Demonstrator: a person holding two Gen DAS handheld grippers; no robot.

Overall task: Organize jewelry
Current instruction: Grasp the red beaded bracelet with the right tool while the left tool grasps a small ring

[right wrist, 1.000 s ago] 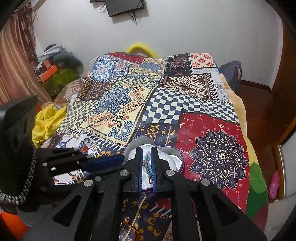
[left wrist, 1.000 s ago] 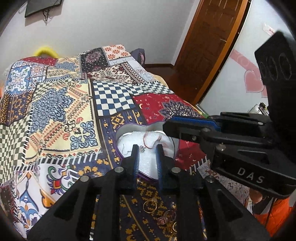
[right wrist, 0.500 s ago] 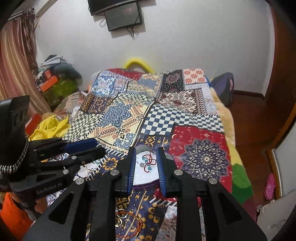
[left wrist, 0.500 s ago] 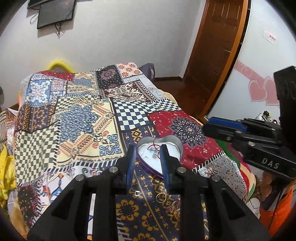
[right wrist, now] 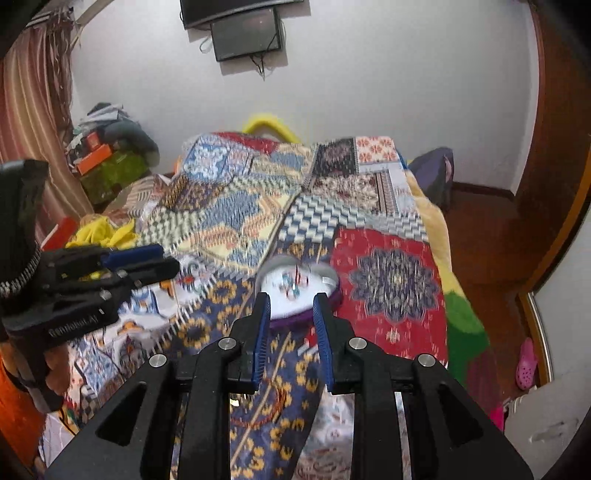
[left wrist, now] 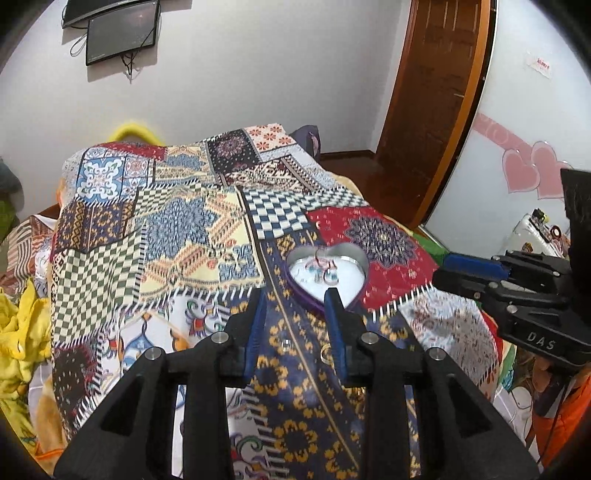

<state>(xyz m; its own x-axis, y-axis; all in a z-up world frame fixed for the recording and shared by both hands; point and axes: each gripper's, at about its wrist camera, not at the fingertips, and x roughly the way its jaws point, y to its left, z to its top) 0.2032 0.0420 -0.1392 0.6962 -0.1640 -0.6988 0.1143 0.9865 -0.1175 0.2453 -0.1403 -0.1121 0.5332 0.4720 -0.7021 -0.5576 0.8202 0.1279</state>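
A heart-shaped metal tin [left wrist: 352, 258] with a purple base sits on the patchwork bedspread, holding small jewelry pieces [left wrist: 325, 271] on a white lining. It also shows, blurred, in the right wrist view [right wrist: 328, 275]. Two loose rings [left wrist: 325, 352] [left wrist: 285, 344] lie on the blue-and-yellow cloth near my left gripper [left wrist: 297, 306], which is open and empty, raised above the bed in front of the tin. My right gripper [right wrist: 291, 306] is open and empty too, raised just short of the tin. Each gripper shows in the other's view, the right one [left wrist: 476, 273] and the left one [right wrist: 147, 262].
The patchwork bedspread [left wrist: 177, 236] covers the bed. Yellow cloth [left wrist: 18, 332] lies at the bed's left side. A wooden door [left wrist: 436, 92] stands at the right, a wall monitor [left wrist: 122, 31] beyond. Clutter [right wrist: 107, 155] is piled at the left wall.
Both grippers have pulled back and up from the tin and opened wider. The tin looks smaller and farther now, and the loose rings have come into the left view.
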